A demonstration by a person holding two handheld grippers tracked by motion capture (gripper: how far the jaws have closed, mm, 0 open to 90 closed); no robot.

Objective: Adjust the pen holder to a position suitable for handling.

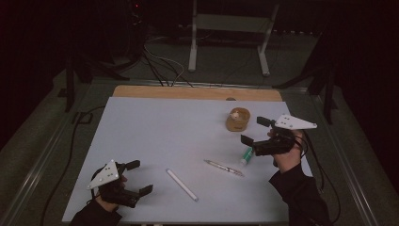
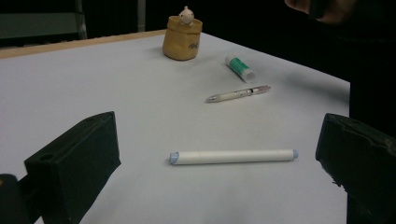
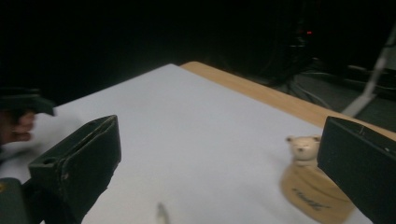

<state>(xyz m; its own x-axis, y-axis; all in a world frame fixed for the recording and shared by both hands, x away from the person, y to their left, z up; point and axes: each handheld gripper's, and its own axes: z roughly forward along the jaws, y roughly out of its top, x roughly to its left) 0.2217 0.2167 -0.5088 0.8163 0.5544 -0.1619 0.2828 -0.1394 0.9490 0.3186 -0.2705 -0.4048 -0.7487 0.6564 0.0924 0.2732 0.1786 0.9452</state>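
Wide-apart jaws of the left gripper (image 2: 219,154) frame a white marker (image 2: 232,157), seemingly light, stiff, slippery; grip mid-barrel; right gripper (image 1: 256,131) gapes too.

The high view looks forward and down over my table (image 1: 141,141). My left gripper view sits low, facing 1 o'clock across the marker (image 2: 232,157). My right gripper view faces 10 o'clock. All share the holder (image 1: 237,120).

Left tool (image 1: 139,177) low at near-left, right tool (image 1: 254,130) raised at right, both wide open.
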